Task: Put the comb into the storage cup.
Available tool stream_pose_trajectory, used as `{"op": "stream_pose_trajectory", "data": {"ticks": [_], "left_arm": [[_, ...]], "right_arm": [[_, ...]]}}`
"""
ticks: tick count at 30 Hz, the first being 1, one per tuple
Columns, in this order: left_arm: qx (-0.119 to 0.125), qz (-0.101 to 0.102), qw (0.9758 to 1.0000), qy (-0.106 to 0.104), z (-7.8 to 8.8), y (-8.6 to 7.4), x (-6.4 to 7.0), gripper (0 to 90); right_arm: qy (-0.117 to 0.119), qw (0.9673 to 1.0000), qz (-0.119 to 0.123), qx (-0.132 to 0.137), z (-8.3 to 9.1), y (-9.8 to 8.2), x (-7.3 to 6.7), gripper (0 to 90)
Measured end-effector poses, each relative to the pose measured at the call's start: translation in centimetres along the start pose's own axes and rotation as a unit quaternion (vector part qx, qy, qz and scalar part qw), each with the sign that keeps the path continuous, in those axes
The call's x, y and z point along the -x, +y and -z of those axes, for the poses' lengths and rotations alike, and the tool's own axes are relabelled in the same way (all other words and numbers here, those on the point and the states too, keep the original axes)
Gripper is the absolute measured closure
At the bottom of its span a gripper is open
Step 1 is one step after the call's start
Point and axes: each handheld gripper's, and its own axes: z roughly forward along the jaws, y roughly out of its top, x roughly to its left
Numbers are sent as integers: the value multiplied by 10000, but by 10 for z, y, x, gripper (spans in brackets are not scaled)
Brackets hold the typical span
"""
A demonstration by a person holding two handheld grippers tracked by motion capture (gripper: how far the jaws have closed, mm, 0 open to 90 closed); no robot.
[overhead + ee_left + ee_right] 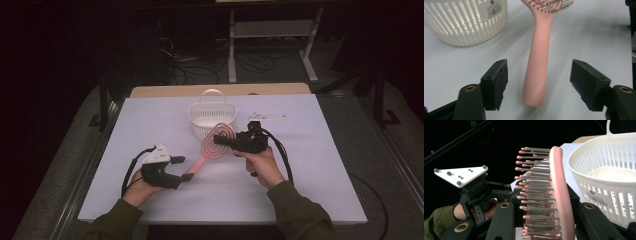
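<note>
Both pads of the left gripper [539,85] stand apart from the pink hairbrush [537,62], whose handle end lies between them untouched; the jaws are spread with clear gaps on each side. Over at the right gripper [541,220], the jaws are clamped on the brush head, bristles pointing sideways and the pink back against the other pad. In the high view the brush [212,145] slants from that grip down toward the left gripper [182,167], with its head just in front of the white basket [212,120] (handle raised, apparently nothing inside). By my reading the handover to the right side is done. What is left is lifting the brush over the rim and dropping it in the basket, standing on the white table [310,165].
</note>
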Motion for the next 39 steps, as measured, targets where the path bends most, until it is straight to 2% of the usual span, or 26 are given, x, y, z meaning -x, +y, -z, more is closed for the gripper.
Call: {"op": "stream_pose_trajectory", "data": {"ticks": [8,12,16,23,31,35,39], "left_arm": [[-45,30,10000,38,13,-18,-3,204],[-123,35,9998,177,18,-27,-3,151],[-157,131,9996,193,23,-34,-5,129],[-214,174,9994,217,24,-39,-6,0],[-310,222,9991,206,22,-39,-7,0],[-272,291,9990,200,24,-40,-9,0],[-336,189,9991,193,23,-39,-8,0]], "right_arm": [[12,10000,7,13,0,0,-1,630],[8,10000,-1,22,0,0,-1,630],[6,10000,5,45,1,1,0,631],[24,9999,-32,108,3,2,0,630],[17,9999,-21,163,6,5,0,630],[1,9998,-23,177,8,7,1,631],[-12,9997,5,224,11,10,0,631]]}}
